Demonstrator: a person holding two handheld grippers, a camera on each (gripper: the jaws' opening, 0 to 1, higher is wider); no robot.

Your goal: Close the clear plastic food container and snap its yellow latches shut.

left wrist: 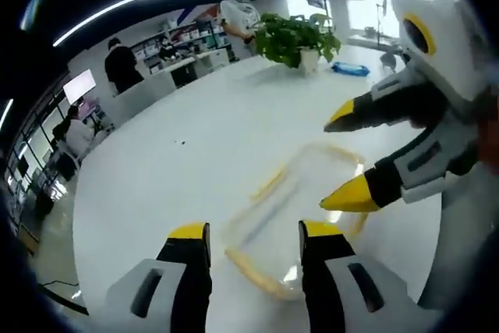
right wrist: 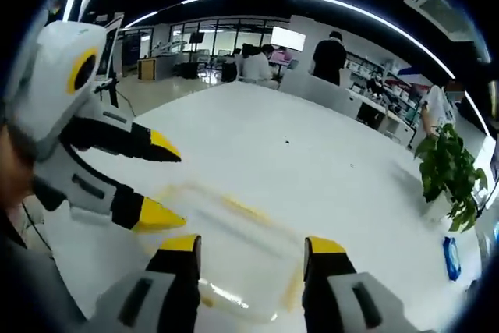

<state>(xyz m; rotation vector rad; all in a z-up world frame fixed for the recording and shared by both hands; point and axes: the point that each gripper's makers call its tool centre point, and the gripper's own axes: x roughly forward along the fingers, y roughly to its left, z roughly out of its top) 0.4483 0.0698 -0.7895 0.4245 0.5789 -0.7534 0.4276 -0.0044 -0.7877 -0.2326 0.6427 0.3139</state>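
Note:
A clear plastic container [left wrist: 290, 196] with yellow latches [left wrist: 267, 184] along its rim lies flat on the white table [left wrist: 195, 138]; motion blur hides how its lid sits. My left gripper [left wrist: 253, 233] is open, its jaws either side of the container's near end. My right gripper [left wrist: 348, 157] comes in from the right, open, its yellow tips over the container's far right edge. In the right gripper view the container [right wrist: 242, 232] lies between my right gripper's [right wrist: 251, 246] open jaws, with a yellow latch [right wrist: 245, 210] on its far edge. The left gripper [right wrist: 165, 185] stands open at its left end.
A potted green plant [left wrist: 296, 37] [right wrist: 448, 169] and a blue object [left wrist: 349, 69] [right wrist: 452, 259] stand on the far part of the table. Several people are beyond the table among desks and shelves. The table's edge curves close on the left [left wrist: 78, 271].

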